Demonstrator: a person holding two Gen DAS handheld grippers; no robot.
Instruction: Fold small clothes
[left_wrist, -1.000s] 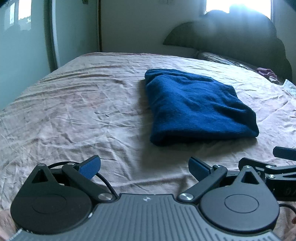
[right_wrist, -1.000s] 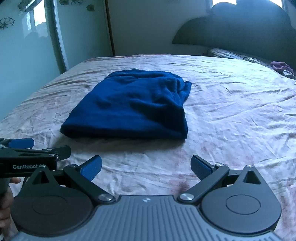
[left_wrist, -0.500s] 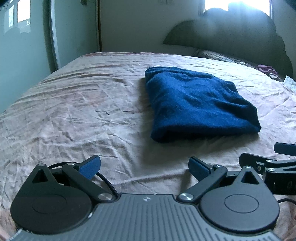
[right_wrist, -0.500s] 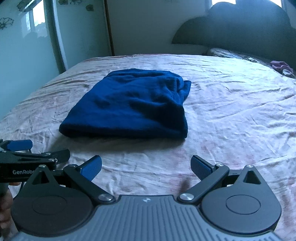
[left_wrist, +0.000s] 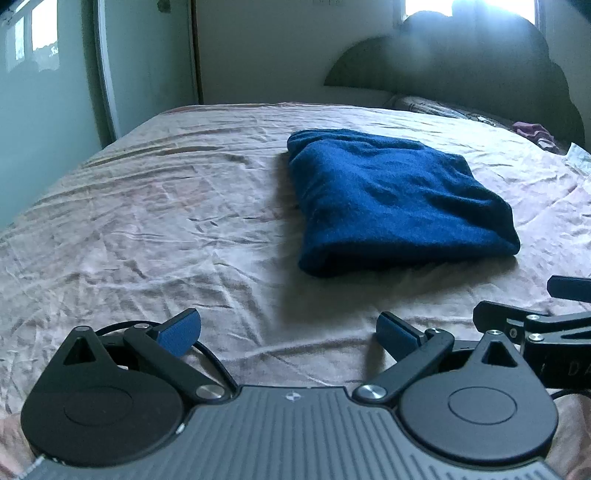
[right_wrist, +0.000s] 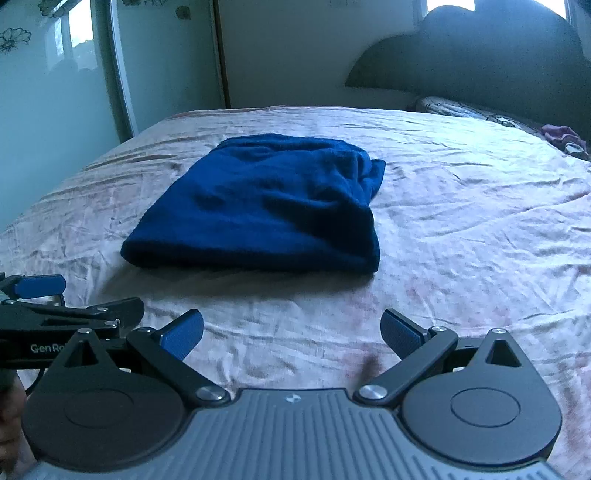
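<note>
Both grippers have drawn back slightly from the cloth since a second ago, and nothing else has shifted. On the bed (left_wrist: 147, 221), the folded blue cloth (left_wrist: 391, 199) lies flat, well ahead of the left gripper (left_wrist: 288, 332) and right gripper (right_wrist: 291, 330), each spread wide and holding nothing.

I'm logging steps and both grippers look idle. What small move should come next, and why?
Probably draw both back: the blue garment already lies folded on the bed sheet, and the left gripper and right gripper are open, empty, short of it.
</note>
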